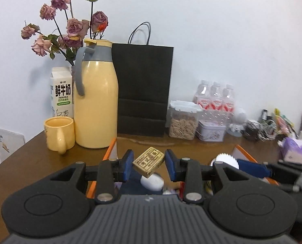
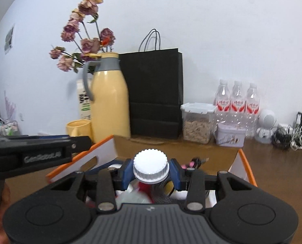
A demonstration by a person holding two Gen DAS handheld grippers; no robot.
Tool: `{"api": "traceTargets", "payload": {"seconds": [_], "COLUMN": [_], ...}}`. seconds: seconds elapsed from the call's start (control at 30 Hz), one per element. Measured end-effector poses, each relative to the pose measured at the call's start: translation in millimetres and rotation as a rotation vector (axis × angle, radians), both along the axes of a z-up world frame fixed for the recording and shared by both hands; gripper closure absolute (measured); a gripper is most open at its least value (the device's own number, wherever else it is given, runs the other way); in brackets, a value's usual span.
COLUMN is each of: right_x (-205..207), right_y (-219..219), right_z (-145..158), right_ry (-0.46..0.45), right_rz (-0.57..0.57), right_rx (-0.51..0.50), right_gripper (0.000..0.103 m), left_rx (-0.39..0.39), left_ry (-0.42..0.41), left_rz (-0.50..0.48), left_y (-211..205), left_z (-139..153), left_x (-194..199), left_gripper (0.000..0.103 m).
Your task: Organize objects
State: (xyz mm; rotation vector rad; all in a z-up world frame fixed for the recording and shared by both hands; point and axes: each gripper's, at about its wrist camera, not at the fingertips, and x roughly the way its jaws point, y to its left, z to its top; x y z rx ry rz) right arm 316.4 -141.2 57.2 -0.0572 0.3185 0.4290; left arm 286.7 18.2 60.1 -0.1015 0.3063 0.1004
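Observation:
My left gripper [image 1: 149,162] is shut on a small tan box with printed characters [image 1: 148,161], held tilted between the blue pads above an orange-rimmed white bin [image 1: 109,150]. A white rounded object [image 1: 152,181] and other small items lie in the bin below. My right gripper [image 2: 151,169] is shut on the ribbed white cap of a bottle [image 2: 151,165], lifted over the same bin [image 2: 246,165]. The bottle's body below the cap is mostly hidden. In the right wrist view the left gripper's side [image 2: 39,149] shows at the left, with a hand under it.
On the brown table along the wall stand a yellow thermos jug [image 1: 96,101], a yellow mug [image 1: 59,133], a milk carton [image 1: 61,93], dried roses, a black paper bag [image 1: 142,87], a clear seed container [image 1: 183,122], a tin [image 1: 210,132], water bottles [image 1: 215,97] and tangled cables [image 1: 258,130].

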Motion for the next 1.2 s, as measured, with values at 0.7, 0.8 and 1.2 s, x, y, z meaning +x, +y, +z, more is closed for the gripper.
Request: {"api": "traceTargets", "payload": {"seconds": [0.7,0.8,1.2], "right_x": [28.2,26.0,-1.9], "right_y": [-26.1,-30.4,-41.8], "right_z": [-27.1,-25.1,-1.0], "right_ry": [0.038,0.032,0.025], "right_rz": [-0.08,-0.083,-0.055], "right_rx": [0.029,0.039,0.04], "right_gripper": [0.011,0.0,0.0], "left_rx": [0.08,0.068,0.063], "left_ry": [-0.02,-0.011,-0.009], "left_rz": [0.099,0.1,0.058], "left_y": [-3.1,-1.4,-3.6], "left_z": [-14.7,-14.2,2.7], "left_x": [29.4,27.8,-3.6], "left_gripper": [0.0,0.0,0.0]}}
